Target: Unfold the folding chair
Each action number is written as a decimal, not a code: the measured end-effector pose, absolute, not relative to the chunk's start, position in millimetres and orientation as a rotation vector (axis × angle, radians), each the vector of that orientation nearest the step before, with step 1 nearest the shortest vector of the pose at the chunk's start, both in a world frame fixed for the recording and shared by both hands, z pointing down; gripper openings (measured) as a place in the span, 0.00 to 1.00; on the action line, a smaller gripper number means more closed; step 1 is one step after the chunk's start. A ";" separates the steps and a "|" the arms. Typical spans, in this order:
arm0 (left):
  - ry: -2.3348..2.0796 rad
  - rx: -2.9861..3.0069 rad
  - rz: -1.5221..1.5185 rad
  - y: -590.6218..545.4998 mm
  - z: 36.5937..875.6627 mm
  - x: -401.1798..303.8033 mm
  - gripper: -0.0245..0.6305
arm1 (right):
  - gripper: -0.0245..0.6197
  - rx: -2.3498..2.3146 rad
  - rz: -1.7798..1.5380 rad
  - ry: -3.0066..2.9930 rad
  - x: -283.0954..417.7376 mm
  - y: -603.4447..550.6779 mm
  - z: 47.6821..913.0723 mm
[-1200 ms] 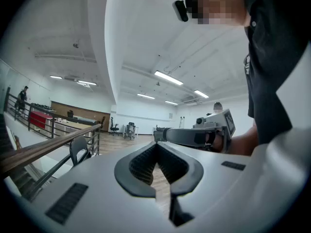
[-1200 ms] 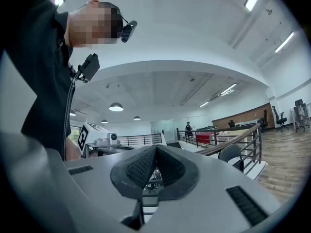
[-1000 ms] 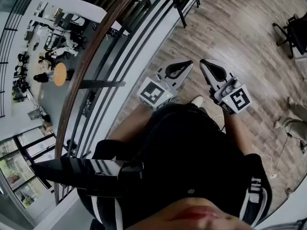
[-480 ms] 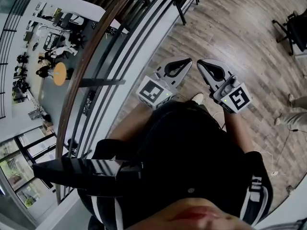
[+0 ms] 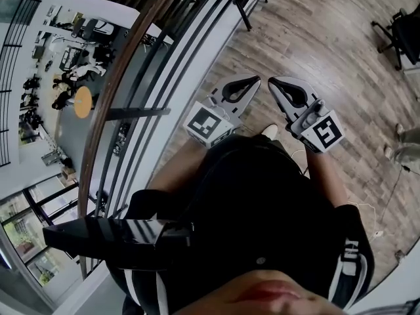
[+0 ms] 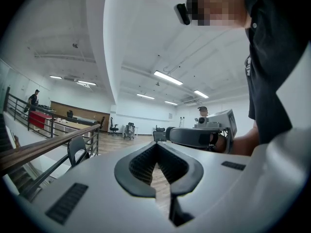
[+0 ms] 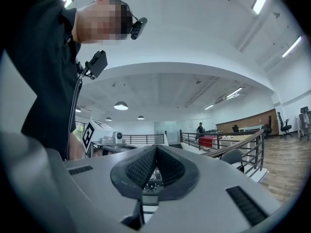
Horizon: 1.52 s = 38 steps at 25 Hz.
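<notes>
As I stood by, a round orange table (image 5: pixel 81 102) showed far left on the lower floor, seen past a curved railing with a brown wooden handrail (image 5: pixel 125 71) and dark metal bars. Just right of it, the left gripper (image 5: pixel 254 80), grey with black ribbed pads and a marker cube, was held level over the wood-plank floor (image 5: pixel 328 38). Its jaws were pressed together with nothing between them (image 6: pixel 156 147). Beside it, tip near tip but apart, the right gripper (image 5: pixel 273 83) was the same: jaws closed and empty (image 7: pixel 155 149). Both were in front of the person's black shirt (image 5: pixel 262 209). The black folding chair with thin metal legs (image 5: pixel 240 8) stood beside the railing, well ahead of both grippers and touched by neither (image 6: pixel 77 150); I could not tell how far it was unfolded. Far right stood a black office chair (image 5: pixel 403 41).
</notes>
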<state>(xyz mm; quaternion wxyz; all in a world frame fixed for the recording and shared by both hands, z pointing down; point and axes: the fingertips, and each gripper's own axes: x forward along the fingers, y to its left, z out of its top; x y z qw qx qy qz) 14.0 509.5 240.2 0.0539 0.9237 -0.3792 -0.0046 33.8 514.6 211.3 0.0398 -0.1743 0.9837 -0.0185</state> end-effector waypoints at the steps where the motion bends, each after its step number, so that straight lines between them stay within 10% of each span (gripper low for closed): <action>1: -1.152 2.807 -0.016 508.0 239.5 17.8 0.04 | 0.05 -0.537 -0.062 3.010 38.3 512.3 210.8; 23: -1.294 2.756 0.046 479.5 243.7 94.7 0.04 | 0.05 -0.428 -0.079 2.979 120.5 476.6 212.3; 38: -1.251 2.780 -0.028 401.0 249.2 7.0 0.04 | 0.05 -0.483 -0.096 3.017 31.5 403.8 222.7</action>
